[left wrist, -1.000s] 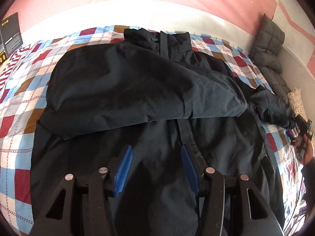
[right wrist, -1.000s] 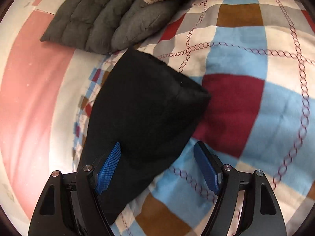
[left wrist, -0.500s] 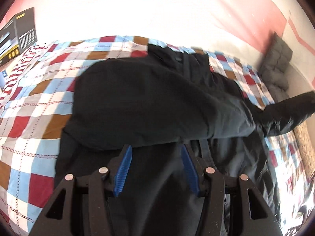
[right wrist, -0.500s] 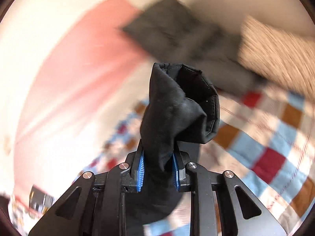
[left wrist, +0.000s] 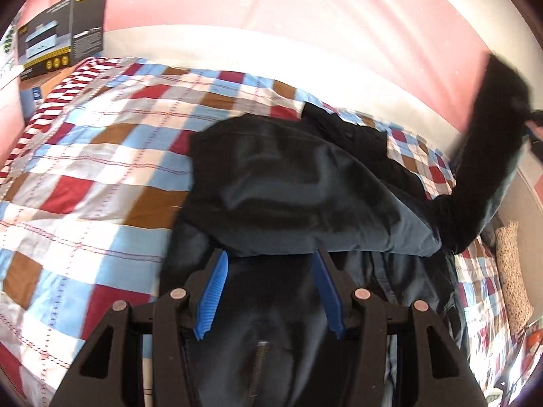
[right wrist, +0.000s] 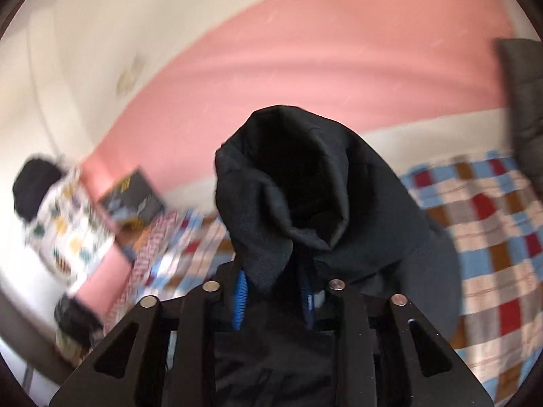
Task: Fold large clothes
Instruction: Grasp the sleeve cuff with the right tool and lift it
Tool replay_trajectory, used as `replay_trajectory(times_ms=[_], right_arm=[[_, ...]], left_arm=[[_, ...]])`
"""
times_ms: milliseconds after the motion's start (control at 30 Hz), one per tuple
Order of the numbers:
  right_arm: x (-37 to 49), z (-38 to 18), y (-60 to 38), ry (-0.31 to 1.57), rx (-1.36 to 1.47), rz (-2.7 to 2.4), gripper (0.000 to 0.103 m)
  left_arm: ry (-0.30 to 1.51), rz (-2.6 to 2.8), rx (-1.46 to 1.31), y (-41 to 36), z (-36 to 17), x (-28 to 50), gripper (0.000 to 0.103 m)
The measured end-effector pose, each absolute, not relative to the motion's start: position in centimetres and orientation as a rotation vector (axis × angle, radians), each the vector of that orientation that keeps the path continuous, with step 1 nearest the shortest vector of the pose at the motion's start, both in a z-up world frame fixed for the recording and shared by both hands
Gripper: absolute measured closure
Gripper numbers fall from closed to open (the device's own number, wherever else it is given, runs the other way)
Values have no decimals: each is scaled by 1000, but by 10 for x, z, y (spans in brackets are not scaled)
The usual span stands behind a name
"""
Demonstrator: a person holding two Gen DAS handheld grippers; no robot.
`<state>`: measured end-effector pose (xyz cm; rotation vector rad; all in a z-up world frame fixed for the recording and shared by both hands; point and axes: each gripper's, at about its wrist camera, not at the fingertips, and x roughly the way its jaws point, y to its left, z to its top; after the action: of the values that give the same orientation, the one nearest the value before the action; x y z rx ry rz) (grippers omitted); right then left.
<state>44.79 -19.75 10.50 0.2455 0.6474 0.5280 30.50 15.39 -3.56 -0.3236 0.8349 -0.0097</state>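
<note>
Right view: motion blur throughout; box (right wrist: 132,200) print beyond the right tool (right wrist: 274,296) unreadable. Sleeve (right wrist: 305,196) covers the blue pads (right wrist: 240,300) almost fully. Left view: sleeve end (left wrist: 499,101) smeared, cut at frame edge. Jacket (left wrist: 305,183) hem hidden beneath the left tool (left wrist: 271,291). Pillow (left wrist: 512,271) right of it partly cropped.
</note>
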Motion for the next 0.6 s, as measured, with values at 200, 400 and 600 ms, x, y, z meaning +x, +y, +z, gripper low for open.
replay_trajectory(times_ms=[200,400,600], right_arm=[[456,36,-140,763,311,666,41],[462,13,-206,738,356,485,41],[478,-34,-284,777,402,270,41]], left_arm=[[813,34,-311,184,-28,300,48],[803,-9,-292,169,-25,325,48],[810,-153,-231,103,-28,391,46]])
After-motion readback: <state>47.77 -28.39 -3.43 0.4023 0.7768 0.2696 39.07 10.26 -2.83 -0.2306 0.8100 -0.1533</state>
